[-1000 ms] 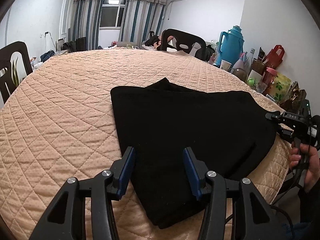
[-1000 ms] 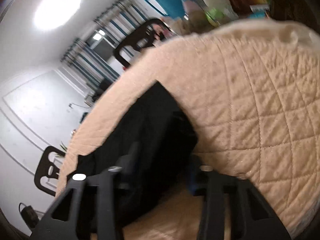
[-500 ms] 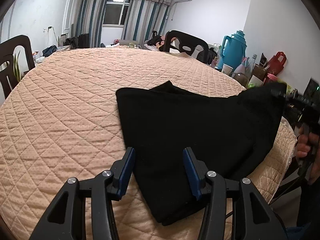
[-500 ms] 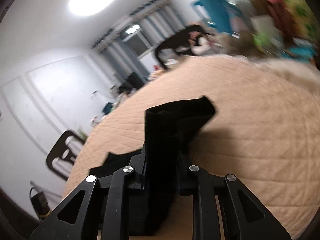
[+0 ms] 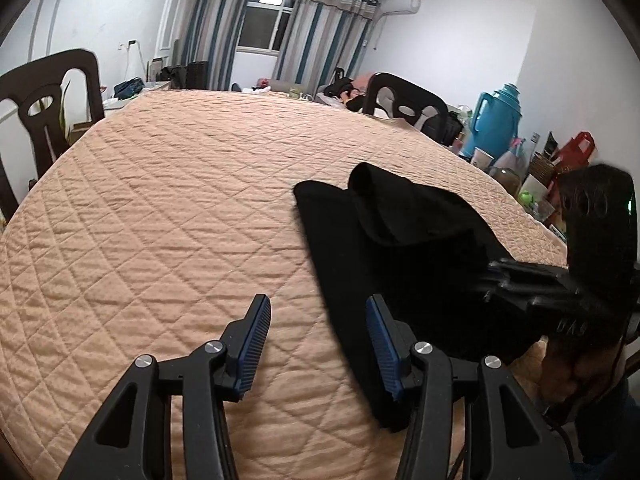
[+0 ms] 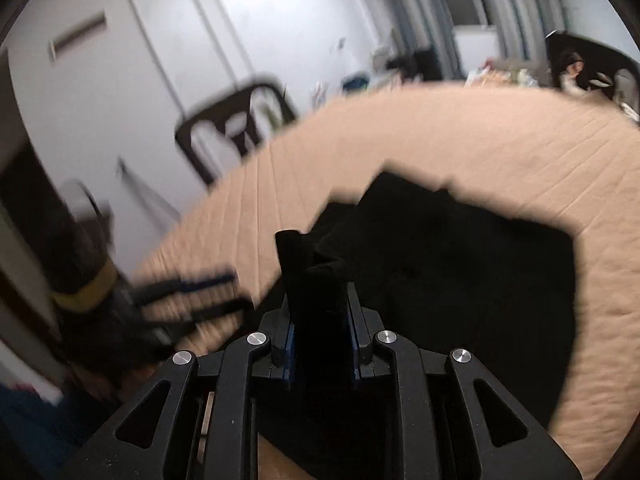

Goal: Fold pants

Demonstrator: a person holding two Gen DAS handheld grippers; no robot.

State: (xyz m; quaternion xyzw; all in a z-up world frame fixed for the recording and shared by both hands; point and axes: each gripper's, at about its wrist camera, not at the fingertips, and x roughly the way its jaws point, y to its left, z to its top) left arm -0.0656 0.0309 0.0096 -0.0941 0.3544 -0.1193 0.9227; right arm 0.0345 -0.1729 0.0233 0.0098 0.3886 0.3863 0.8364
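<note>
The black pants (image 5: 384, 248) lie partly folded on the peach quilted table cover (image 5: 180, 208), toward its right side. My left gripper (image 5: 316, 340) is open and empty, hovering just above the cover at the pants' near left edge. My right gripper (image 6: 320, 312) is shut on a bunched edge of the pants (image 6: 460, 260) and holds it lifted over the rest of the cloth. In the left wrist view the right gripper's body (image 5: 560, 292) sits at the right, over the pants. The right wrist view is blurred by motion.
Dark chairs stand at the table's left (image 5: 44, 108) and far side (image 5: 404, 100). A blue thermos (image 5: 496, 120), cups and bags crowd the right beyond the table edge. The left gripper shows blurred in the right wrist view (image 6: 188, 292).
My right gripper closed on the pants' right edge, lifted it and carried it leftward over the cloth, folding it. The left gripper stayed open and shifted slightly left.
</note>
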